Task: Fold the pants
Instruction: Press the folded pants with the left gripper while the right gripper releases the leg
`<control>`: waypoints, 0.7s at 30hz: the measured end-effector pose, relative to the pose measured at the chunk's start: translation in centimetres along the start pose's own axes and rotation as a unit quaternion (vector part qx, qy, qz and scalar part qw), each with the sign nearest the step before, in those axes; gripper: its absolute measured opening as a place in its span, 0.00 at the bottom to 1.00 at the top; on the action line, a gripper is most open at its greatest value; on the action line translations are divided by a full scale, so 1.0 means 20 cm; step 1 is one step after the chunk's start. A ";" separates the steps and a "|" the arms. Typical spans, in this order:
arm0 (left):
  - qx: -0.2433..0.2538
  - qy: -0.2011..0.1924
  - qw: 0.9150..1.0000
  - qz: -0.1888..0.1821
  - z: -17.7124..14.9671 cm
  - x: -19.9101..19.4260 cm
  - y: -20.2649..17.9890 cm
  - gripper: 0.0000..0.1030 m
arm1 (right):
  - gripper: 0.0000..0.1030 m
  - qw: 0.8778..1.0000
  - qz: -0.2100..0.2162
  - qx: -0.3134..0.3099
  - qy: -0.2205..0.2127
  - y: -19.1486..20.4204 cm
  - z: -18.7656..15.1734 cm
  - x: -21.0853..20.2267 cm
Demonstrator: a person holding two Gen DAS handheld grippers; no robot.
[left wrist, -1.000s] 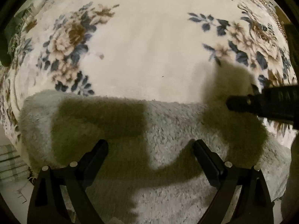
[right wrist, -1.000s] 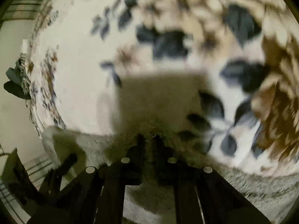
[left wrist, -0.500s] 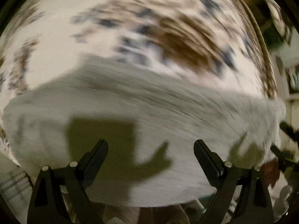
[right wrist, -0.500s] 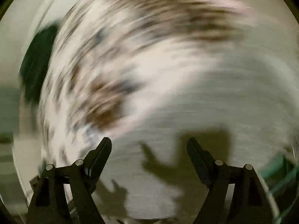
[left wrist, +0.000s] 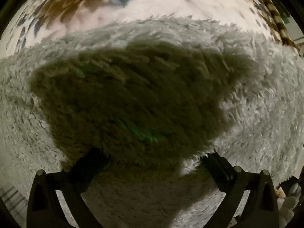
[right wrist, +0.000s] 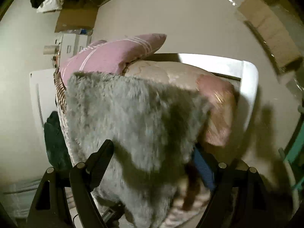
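Observation:
The pants (left wrist: 247, 87) are grey and fluffy and lie folded on the floral bedspread (left wrist: 171, 5). In the left wrist view they fill most of the frame, with a dark shadow across them. My left gripper (left wrist: 153, 155) is open, very close over the fleece, fingertips at its surface. In the right wrist view the pants (right wrist: 117, 110) lie along the bed toward the pillow. My right gripper (right wrist: 153, 148) is open above their near end, holding nothing.
A pink striped pillow (right wrist: 114, 55) and a beige and pink quilt (right wrist: 212, 98) lie at the head of the bed against a white headboard (right wrist: 248, 87). Cardboard boxes (right wrist: 79, 15) and white drawers (right wrist: 70, 45) stand beyond. A dark green cloth (right wrist: 55, 138) hangs at the bed's left side.
My right gripper has let go of the pants and opened, then swung up to look along the bed. My left gripper has dropped close to the fleece.

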State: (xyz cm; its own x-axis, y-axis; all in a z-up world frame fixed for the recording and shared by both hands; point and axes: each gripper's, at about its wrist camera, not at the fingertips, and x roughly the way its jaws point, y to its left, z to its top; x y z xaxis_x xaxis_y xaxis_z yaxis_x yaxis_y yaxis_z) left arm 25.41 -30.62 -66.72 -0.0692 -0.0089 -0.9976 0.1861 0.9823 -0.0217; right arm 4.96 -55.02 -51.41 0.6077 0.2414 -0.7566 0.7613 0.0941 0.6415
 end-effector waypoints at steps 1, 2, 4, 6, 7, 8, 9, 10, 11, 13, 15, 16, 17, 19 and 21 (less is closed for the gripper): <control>0.000 0.000 1.000 0.003 0.00 0.00 0.00 1.00 | 0.74 1.000 0.017 -0.014 -0.001 0.03 0.01 0.00; -0.003 0.000 1.000 0.004 0.01 0.00 -0.02 1.00 | 0.64 0.999 0.041 -0.026 0.010 0.05 0.02 0.01; -0.006 -0.001 1.000 0.006 0.02 0.00 -0.02 1.00 | 0.51 0.996 0.075 -0.033 0.019 0.12 0.00 0.02; -0.009 -0.003 1.000 0.009 -0.01 -0.01 -0.02 1.00 | 0.50 0.992 0.114 -0.051 0.013 0.16 0.03 0.00; -0.010 -0.004 1.000 0.010 -0.01 -0.01 -0.02 1.00 | 0.50 0.993 0.095 -0.071 0.010 0.19 0.04 0.01; -0.013 -0.005 1.000 0.011 -0.06 -0.02 -0.05 1.00 | 0.51 0.994 0.071 -0.084 0.015 0.20 0.06 0.05; -0.018 -0.005 1.000 0.011 -0.08 -0.02 -0.08 1.00 | 0.54 0.994 0.067 -0.075 0.032 0.17 0.08 0.11; -0.022 -0.005 1.000 0.012 -0.08 -0.02 -0.08 1.00 | 0.60 0.995 0.071 -0.050 0.055 0.13 0.09 0.18; -0.024 -0.005 1.000 0.014 -0.09 -0.01 -0.11 1.00 | 0.61 0.994 0.082 -0.026 0.066 0.09 0.10 0.23; -0.024 -0.007 1.000 0.018 -0.09 0.00 -0.14 1.00 | 0.66 0.991 0.120 -0.011 0.065 0.05 0.11 0.27; -0.026 -0.006 0.999 0.018 -0.10 0.00 -0.16 1.00 | 0.66 0.987 0.152 -0.001 0.055 0.03 0.12 0.28; -0.024 -0.006 1.000 0.019 -0.10 0.00 -0.17 1.00 | 0.59 0.987 0.157 0.002 0.044 0.02 0.11 0.28; -0.022 -0.004 1.000 0.019 -0.10 -0.01 -0.17 1.00 | 0.48 0.989 0.145 0.003 0.028 0.01 0.11 0.28; -0.021 0.001 1.000 0.020 -0.09 -0.02 -0.16 1.00 | 0.18 0.993 0.118 -0.001 0.012 0.02 0.10 0.28; -0.011 0.001 1.000 0.021 -0.09 -0.06 -0.17 1.00 | 0.17 0.994 0.108 -0.017 -0.008 0.06 0.08 0.24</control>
State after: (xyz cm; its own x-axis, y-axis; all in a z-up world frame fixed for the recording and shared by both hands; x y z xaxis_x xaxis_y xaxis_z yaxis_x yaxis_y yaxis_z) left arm 23.20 -33.57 -65.35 -0.0629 0.0334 -0.9975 0.1683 0.9855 0.0224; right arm 9.09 -55.26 -54.44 0.7601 0.2442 -0.6021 0.6044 0.0745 0.7932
